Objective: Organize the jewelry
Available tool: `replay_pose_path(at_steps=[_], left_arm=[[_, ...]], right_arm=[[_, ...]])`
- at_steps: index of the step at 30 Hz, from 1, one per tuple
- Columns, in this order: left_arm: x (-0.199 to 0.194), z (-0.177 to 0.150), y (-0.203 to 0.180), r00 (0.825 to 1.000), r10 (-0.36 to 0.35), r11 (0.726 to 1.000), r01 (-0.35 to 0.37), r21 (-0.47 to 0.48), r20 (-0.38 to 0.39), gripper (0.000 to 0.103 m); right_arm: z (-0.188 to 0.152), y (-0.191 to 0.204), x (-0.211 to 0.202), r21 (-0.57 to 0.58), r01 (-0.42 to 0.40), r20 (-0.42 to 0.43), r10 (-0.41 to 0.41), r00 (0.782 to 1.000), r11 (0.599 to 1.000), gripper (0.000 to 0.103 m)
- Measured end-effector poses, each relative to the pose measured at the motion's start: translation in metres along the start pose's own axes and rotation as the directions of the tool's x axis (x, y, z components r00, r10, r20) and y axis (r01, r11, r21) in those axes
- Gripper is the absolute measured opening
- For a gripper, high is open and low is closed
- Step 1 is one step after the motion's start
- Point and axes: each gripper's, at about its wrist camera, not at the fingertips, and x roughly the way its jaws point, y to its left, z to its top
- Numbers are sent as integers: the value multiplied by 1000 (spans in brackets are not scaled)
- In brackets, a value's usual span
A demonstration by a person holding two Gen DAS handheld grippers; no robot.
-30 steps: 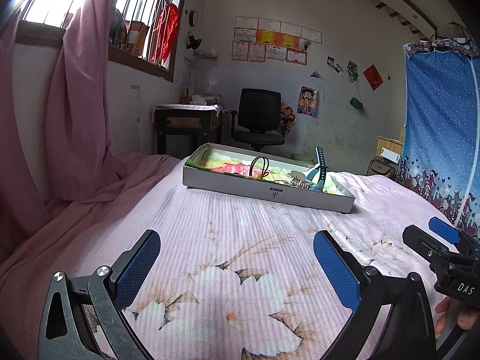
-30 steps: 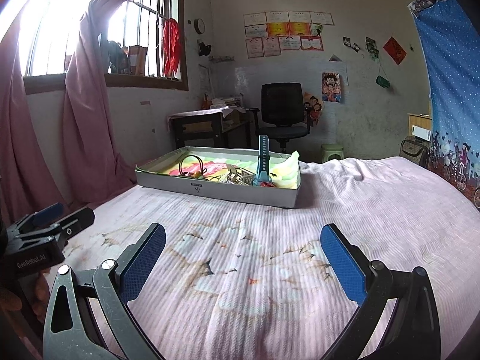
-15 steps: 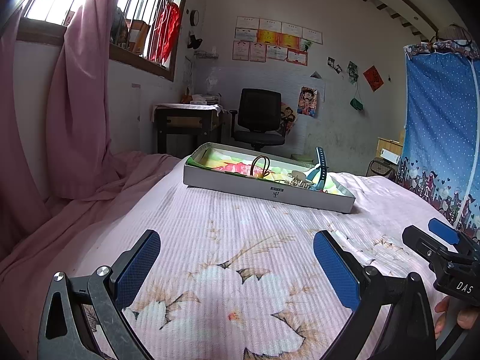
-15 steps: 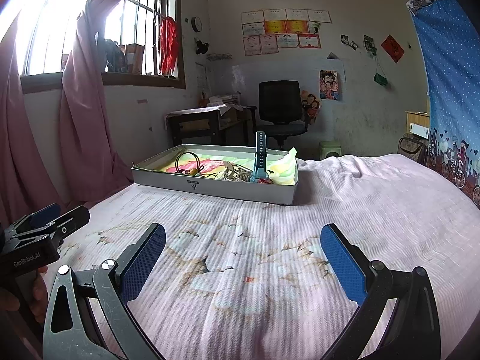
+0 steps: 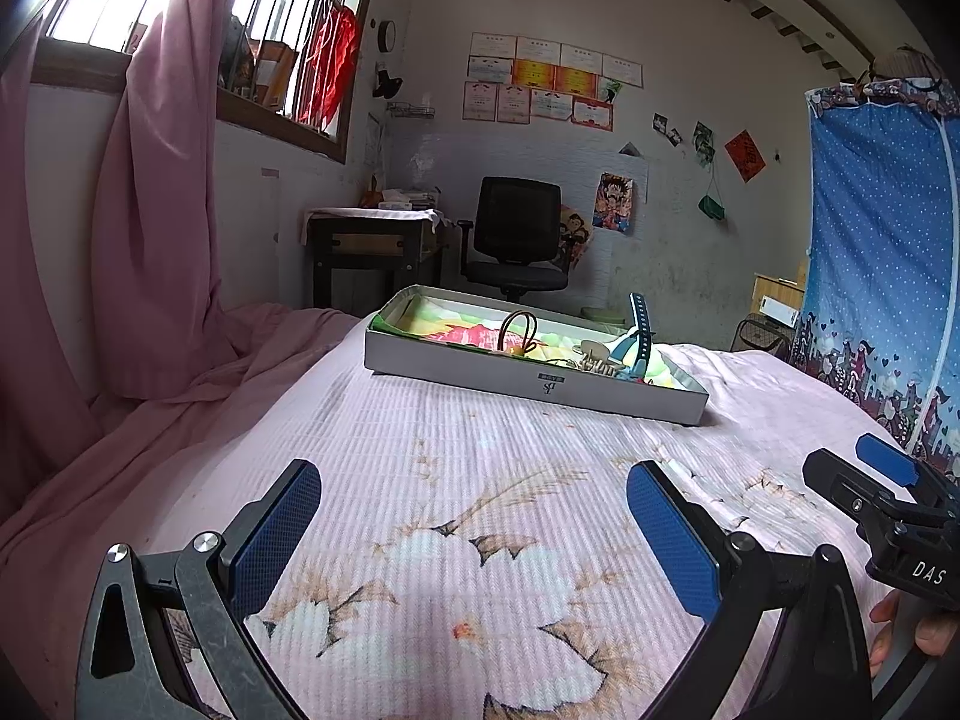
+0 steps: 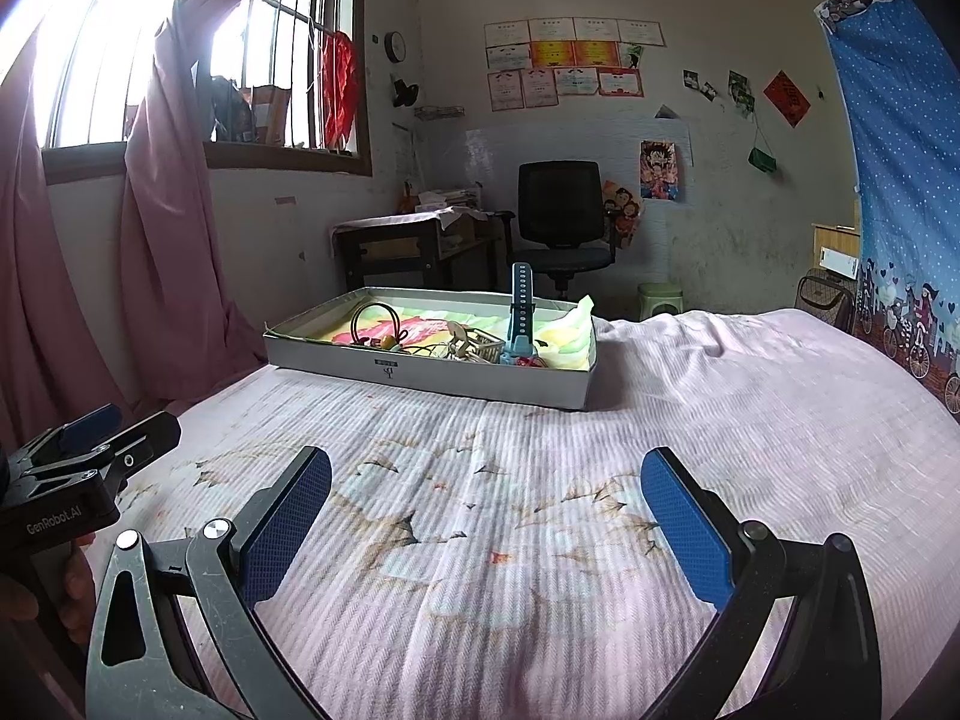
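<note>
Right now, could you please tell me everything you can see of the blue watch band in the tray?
The blue watch band is a teal-blue strap, rubbery in look, with a row of small holes along its length. It stands almost upright, its free end rising above the rim of the shallow grey tray. Its lower end sits among the tangled jewelry near the tray's right end, on the colourful lining. Neither gripper touches it; whether a watch face is attached cannot be told.

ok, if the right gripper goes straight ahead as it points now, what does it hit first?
Probably the near wall of the shallow grey cardboard tray holding the jewelry, after passing over the pink floral bedspread. The open right gripper holds nothing. Its height above the bed is unclear, so it might skim the fabric first.
</note>
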Motion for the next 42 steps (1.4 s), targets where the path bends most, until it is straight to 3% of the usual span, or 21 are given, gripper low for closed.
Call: replay_pose_path(at_steps=[42], left_arm=[[0, -1, -1, 1000, 0, 1000, 0, 2, 2, 103]], right_arm=[[0, 0, 0, 1, 0, 0, 0, 1000, 1000, 102]])
